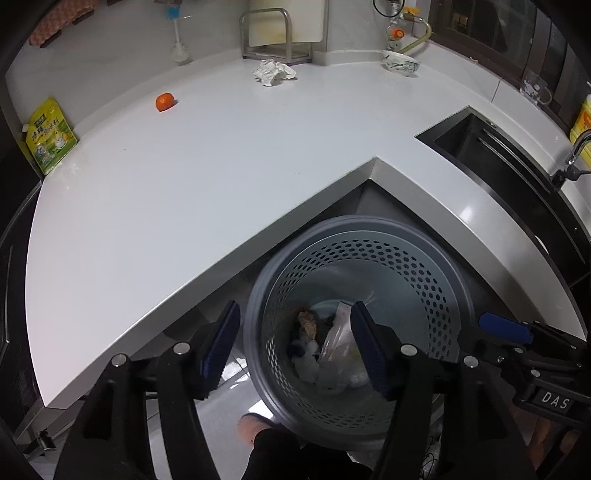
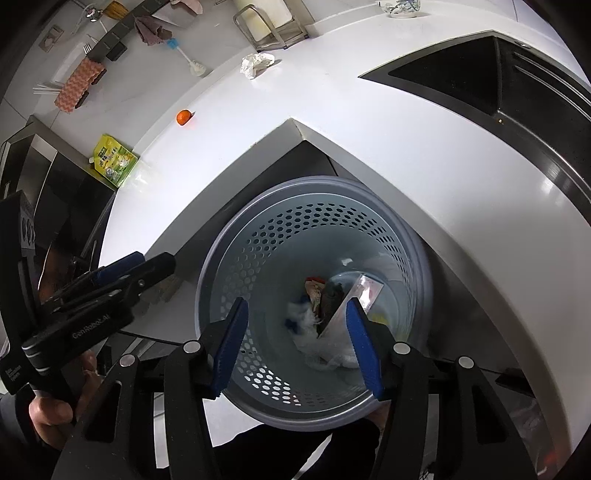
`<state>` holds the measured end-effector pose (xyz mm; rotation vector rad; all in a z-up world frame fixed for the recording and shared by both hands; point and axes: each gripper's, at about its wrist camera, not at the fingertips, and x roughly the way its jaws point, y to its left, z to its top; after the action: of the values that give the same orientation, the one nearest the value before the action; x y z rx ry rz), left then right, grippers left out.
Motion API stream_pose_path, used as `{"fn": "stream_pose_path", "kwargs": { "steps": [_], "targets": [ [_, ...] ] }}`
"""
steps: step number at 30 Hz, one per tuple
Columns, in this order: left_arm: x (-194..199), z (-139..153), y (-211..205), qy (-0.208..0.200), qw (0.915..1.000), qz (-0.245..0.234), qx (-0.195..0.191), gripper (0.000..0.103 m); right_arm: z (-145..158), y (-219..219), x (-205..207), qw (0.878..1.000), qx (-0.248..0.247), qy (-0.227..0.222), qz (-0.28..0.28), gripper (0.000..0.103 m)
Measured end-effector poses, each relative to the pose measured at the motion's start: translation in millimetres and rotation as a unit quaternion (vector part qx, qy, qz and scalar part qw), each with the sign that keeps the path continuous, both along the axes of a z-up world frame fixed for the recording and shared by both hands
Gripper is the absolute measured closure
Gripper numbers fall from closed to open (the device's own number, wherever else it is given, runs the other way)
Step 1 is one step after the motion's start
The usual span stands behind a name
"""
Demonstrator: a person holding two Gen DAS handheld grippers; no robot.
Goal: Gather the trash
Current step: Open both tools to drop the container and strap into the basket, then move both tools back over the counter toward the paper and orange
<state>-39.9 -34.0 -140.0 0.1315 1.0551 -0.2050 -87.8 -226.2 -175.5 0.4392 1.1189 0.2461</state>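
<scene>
Blue-padded fingers of my left gripper fill the near edge of the left wrist view; they stand apart with nothing pressed between them, and the open mouth of the waste basket shows through the gap. Both my grippers point steeply down into that basket. It is grey-blue, perforated round its upper wall, and stands on the floor in the inner corner of the white L-shaped countertop. At its bottom I see trash: white crumpled pieces, a brownish scrap and a clear plastic bag; I cannot tell the items apart further.

Working left to right along the countertop in the left wrist view: a yellow-green pouch leans at the far left edge; an orange fruit lies alone, well apart from it; a crumpled white paper lies just in front of a metal rack at the back wall; a patterned bowl sits further right; a dark sink is set into the right-hand run of the counter. My right gripper enters that view at the right, beside the basket rim.

From the right wrist view, my left gripper shows at the left, gripped by a hand; my right gripper has its fingers apart and clamped on nothing, over the basket mouth; a dark sleeve crosses the bottom edge.
</scene>
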Motion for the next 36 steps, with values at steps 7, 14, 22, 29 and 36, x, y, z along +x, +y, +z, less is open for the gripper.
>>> {"fn": "stream_pose_path", "kwargs": {
  "steps": [7, 14, 22, 29, 36],
  "targets": [
    [-5.9, 2.7, 1.4, 0.003, 1.0, 0.006, 0.004, 0.039, 1.5, -1.1, -5.0, 1.0, 0.007, 0.001, 0.004, 0.05],
    [-6.2, 20.6, 1.1, -0.012, 0.9998, 0.017, 0.008, 0.035, 12.7, -2.9, -6.7, 1.0, 0.015, -0.009, 0.014, 0.05],
    [-0.6, 48.7, 4.0, -0.038, 0.9984, 0.042, -0.002, 0.031, 34.9, -10.0, -4.6, 0.999, 0.008, -0.034, 0.027, 0.049],
    [5.9, 77.0, 13.1, -0.073, 0.9944, 0.077, -0.002, 0.022, 60.8, -15.3, 8.6, 0.997, -0.005, -0.063, 0.04, 0.045],
    [18.2, 99.0, 34.7, -0.097, 0.989, 0.112, 0.0, 0.016, 83.9, -7.2, 30.0, 0.994, -0.009, -0.091, 0.056, 0.04]
  ]
}}
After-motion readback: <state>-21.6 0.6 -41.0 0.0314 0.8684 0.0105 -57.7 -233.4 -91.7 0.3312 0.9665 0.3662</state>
